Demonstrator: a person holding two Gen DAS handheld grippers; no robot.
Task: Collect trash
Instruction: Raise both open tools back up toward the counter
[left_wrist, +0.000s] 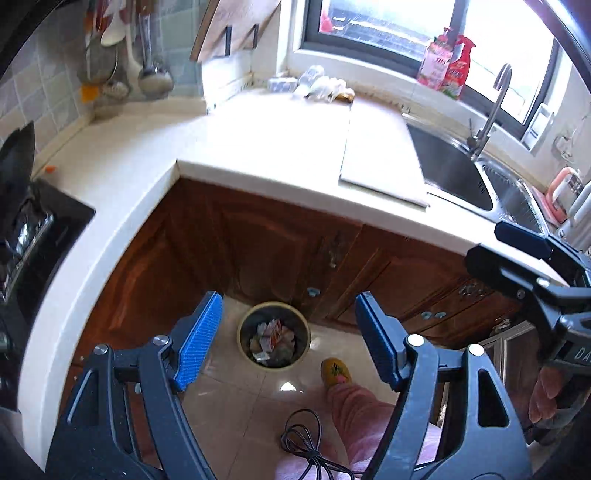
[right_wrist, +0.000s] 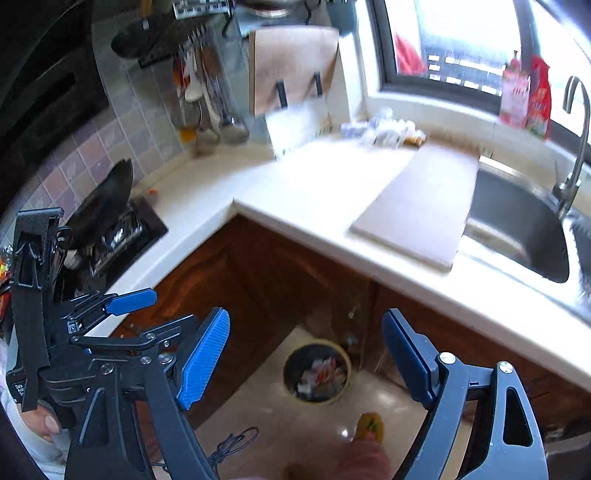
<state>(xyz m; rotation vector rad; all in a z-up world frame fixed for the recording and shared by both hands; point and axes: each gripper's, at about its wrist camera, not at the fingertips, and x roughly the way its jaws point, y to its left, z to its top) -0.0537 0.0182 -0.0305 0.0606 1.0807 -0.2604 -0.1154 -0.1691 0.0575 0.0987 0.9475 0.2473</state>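
We see black wok (left_wrist: 16, 162) on stove at far left. White L-shaped countertop (left_wrist: 258, 147) runs rightward. Crumpled white trash pile (left_wrist: 323, 86) lies at counter's back edge under window, well apart from both grippers; long axis roughly left-right along wall. Our left gripper (left_wrist: 288, 343) hangs released, jaws wide, nothing between blue pads. Round open-topped waste bin with paper scraps (left_wrist: 274, 339) stands upright on floor, mouth upward. Pale rectangular cutting board (left_wrist: 384, 147) touches steel sink (left_wrist: 454, 170). Our right gripper (right_wrist: 306, 354) likewise spread, empty.
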